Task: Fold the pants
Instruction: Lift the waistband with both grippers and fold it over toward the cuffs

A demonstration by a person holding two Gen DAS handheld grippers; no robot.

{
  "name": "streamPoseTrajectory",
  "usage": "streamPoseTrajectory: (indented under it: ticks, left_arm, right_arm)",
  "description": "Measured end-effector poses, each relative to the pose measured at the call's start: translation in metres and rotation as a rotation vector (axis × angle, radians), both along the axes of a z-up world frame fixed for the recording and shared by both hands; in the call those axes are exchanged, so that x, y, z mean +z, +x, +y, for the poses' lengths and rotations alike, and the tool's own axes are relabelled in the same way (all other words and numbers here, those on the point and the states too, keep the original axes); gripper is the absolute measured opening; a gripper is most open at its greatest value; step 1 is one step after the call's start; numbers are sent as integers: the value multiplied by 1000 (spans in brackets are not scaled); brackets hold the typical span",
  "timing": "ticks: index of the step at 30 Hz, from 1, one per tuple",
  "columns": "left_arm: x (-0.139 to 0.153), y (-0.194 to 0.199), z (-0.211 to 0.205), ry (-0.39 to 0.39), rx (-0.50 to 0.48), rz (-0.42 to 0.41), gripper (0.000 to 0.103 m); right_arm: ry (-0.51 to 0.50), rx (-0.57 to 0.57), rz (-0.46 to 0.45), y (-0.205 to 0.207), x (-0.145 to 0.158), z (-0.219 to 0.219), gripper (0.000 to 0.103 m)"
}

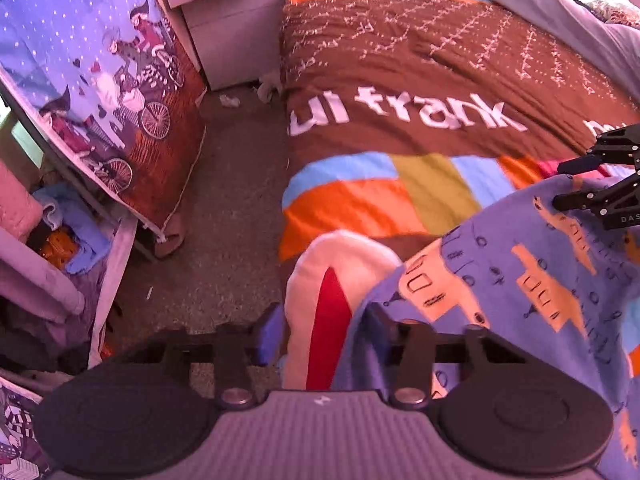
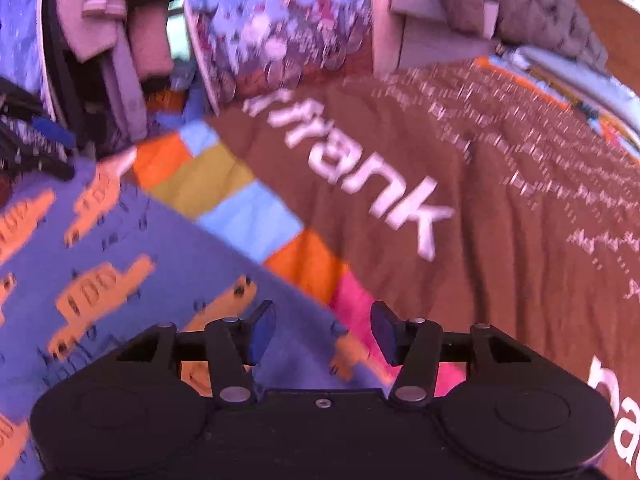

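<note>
Near the bed's foot edge, purple pants with orange prints spread over the patchwork cover. Left hand-held gripper part open, cloth edge lying between its fingers, apparently not pinched. Right hand-held gripper about half open above the pants, gripping nothing. Judged between folds: fabric just laid down. Next, fresh pinches on an edge needed.
</note>
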State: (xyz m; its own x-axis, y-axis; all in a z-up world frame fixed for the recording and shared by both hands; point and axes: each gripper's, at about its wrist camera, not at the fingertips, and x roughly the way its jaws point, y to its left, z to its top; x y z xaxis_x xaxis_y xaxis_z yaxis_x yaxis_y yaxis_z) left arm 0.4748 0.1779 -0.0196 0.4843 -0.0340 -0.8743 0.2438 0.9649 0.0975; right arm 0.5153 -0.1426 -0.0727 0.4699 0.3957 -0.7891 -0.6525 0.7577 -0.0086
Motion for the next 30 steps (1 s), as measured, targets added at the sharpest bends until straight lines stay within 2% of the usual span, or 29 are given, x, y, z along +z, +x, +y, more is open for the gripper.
streamPoseTrajectory:
  ticks: [1,2,4,6,8,13,21,25,30]
  left_arm:
    - [-2,-1,1,-20,0,8,25]
    - [-2,-3,2,-45,2,9,9]
    - [1,-10,-4,-33,3,-9,4]
    - [6,-19,-15,25,-24,-39,1]
    - [16,-28,-23,49,-37,-72,1]
    - [49,-58,-33,47,-30,-137,0]
    - [94,-128,-43,33,-49,-215,0]
    - [100,-168,-51,23,-77,-207,1]
    - [86,-222,-60,52,-139,-193,1]
  right_arm:
    - [-10,0,2,-1,-3,1,47]
    - [-5,-4,2,-2,-4,1,43]
    - [8,-10,9,-5,-2,3,10]
    - [-15,-5,-10,-13,0,7,2]
    - [-37,-12,-55,-24,7,10,1]
    - [23,-58,-168,-63,45,-2,1]
    - [61,-73,-251,-144,101,-30,1]
    - [83,-72,-269,-198,116,-45,1]
    - [91,-54,-285,-274,117,-57,1]
